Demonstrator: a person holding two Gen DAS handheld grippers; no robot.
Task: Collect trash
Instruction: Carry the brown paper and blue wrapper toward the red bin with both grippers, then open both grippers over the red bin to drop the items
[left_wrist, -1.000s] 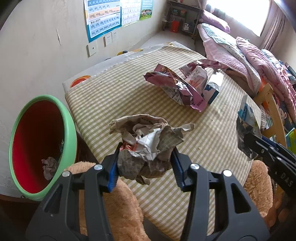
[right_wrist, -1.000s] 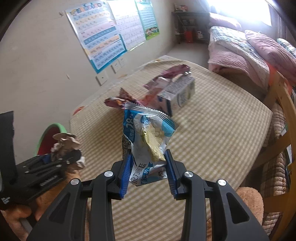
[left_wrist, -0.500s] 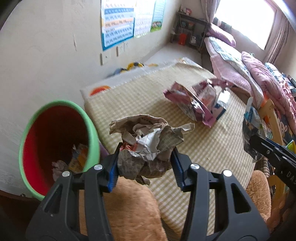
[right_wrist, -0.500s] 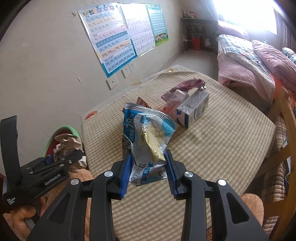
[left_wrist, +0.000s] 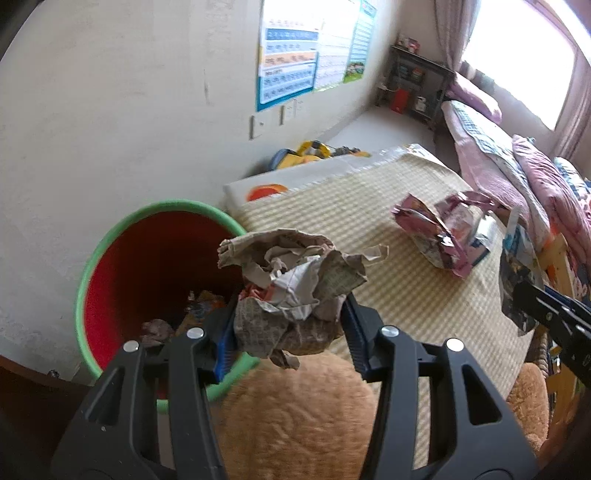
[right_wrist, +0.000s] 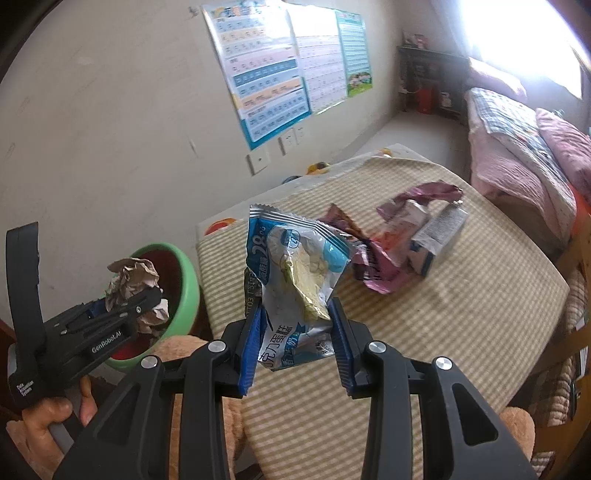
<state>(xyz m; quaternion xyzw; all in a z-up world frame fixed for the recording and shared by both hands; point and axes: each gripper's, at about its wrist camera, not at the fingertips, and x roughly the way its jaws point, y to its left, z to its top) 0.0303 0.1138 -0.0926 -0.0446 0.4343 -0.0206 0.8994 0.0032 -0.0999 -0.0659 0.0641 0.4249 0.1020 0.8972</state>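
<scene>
The left claw (left_wrist: 288, 325) is clamped on a crumpled newspaper ball (left_wrist: 295, 284), blue pads pressed into both its sides. Seen from the left wrist, the ball now hangs right at the green rim of the red bin (left_wrist: 122, 258), which stands beside the tabletop's (left_wrist: 369, 206) near left corner; a second ago the bin sat far off to the left, so the claw has swung over toward it. Earlier scraps lie at the bin's bottom. Back on the checked cloth, toward the far right edge, a heap of pink wrappers (left_wrist: 436, 236) waits uncollected. To my eye the paper is nearly over the opening and only needs letting go.

From the right wrist, the right claw (right_wrist: 295, 339) grips a blue-and-white snack packet (right_wrist: 295, 273), held upright above the tabletop's near edge. The view has drawn back and risen since a moment ago, with the bin showing more fully at the left. The left claw, held in a hand (right_wrist: 48, 417), hangs just over the bin's rim with its paper. A small carton (right_wrist: 436, 236) lies among the wrappers by the far right corner. The packet looks set to follow the paper in, with the heap left for another trip.
</scene>
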